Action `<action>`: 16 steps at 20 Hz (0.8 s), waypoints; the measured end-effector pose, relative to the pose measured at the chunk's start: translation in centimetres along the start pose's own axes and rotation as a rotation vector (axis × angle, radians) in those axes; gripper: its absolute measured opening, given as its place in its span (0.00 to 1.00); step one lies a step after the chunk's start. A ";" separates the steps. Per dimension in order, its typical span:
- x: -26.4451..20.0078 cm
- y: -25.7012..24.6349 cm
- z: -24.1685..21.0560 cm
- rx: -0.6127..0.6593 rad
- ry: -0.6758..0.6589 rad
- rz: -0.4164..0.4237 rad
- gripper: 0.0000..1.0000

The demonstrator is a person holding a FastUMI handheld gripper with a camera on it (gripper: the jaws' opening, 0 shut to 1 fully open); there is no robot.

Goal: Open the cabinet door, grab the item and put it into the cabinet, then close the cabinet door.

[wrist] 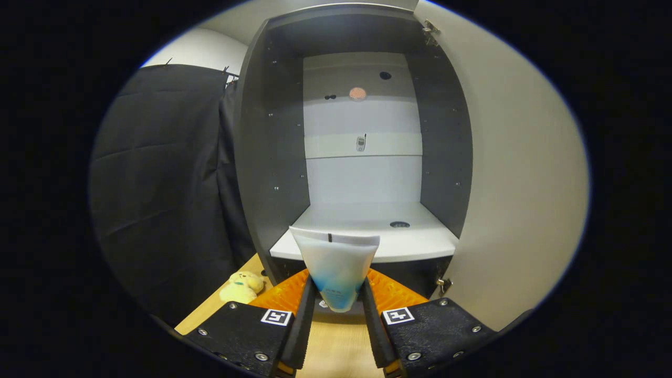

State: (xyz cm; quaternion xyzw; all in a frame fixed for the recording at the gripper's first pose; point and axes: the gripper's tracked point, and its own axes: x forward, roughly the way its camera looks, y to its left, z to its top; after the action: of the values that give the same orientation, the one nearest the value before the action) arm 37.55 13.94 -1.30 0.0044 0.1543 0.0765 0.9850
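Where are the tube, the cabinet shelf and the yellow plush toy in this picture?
tube (pixel 336 262): gripper view, on its body, held between the gripper (pixel 339 299) fingers.
cabinet shelf (pixel 415 244): gripper view, on its bare front part, beyond the tube.
yellow plush toy (pixel 240 286): gripper view, on its middle.

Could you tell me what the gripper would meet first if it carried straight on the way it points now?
Probably the cabinet's white shelf edge; the tube held in the gripper would likely touch it first.
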 end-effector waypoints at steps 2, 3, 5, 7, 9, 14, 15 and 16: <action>1.7 -0.2 1.4 0.004 -0.006 0.001 0.49; 2.6 -0.3 1.8 0.007 -0.002 0.004 0.49; 4.3 -0.6 2.8 0.013 0.002 0.000 0.49; 6.2 -0.9 3.6 0.023 0.012 0.000 0.49; 8.0 -1.2 3.9 0.029 0.027 -0.003 0.49; 11.9 -2.4 4.0 0.047 0.069 -0.020 0.49; 12.5 -2.7 3.7 0.044 0.077 -0.026 0.49; 13.0 -2.9 3.6 0.039 0.084 -0.032 0.49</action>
State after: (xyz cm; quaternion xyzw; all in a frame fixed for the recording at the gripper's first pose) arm 51.34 13.10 -1.89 0.0180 0.1970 0.0577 0.9785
